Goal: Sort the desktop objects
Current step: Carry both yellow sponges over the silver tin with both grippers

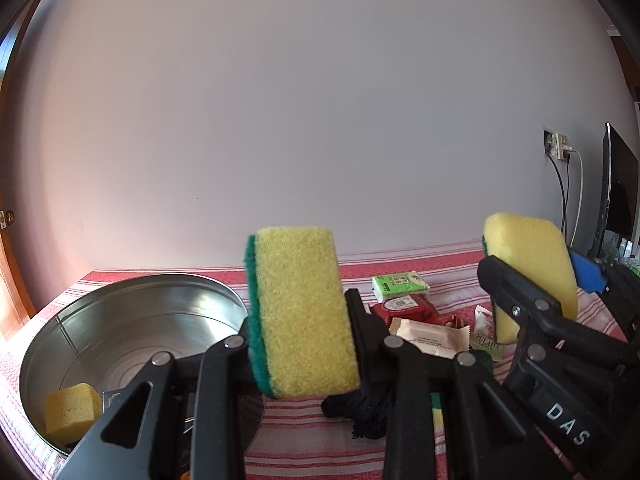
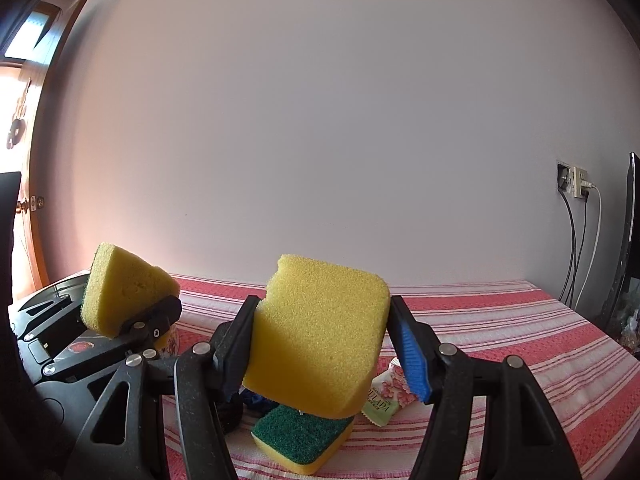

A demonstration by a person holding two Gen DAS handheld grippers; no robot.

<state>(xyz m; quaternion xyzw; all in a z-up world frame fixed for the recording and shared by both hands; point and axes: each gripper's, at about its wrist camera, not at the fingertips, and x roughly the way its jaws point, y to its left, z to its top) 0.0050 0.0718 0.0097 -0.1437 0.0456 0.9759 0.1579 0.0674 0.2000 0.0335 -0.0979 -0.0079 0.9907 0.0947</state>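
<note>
My left gripper [image 1: 302, 320] is shut on a yellow sponge with a green scouring side [image 1: 304, 280], held upright just right of a round metal basin [image 1: 80, 320]. A yellow sponge block [image 1: 72, 408] lies inside the basin. To the right, my right gripper [image 1: 540, 280] is shut on a plain-looking yellow sponge [image 1: 532, 256]. In the right wrist view that sponge [image 2: 320, 320] fills the right gripper [image 2: 320, 348], squeezed between a black finger and a blue pad [image 2: 412, 360]. The left gripper [image 2: 132, 312] with its sponge [image 2: 124, 292] shows at the left. A third sponge [image 2: 300, 436] lies green side up on the cloth.
A red-and-white striped cloth [image 2: 520, 340] covers the table. Small packets lie between the grippers: a green tissue pack [image 1: 400, 284], a red packet [image 1: 408, 306], a beige sachet [image 1: 432, 338] and a floral sachet [image 2: 384, 396]. Black yarn [image 1: 360, 412] lies below the left gripper. A monitor [image 1: 620, 208] and wall cables [image 1: 566, 200] stand at the right.
</note>
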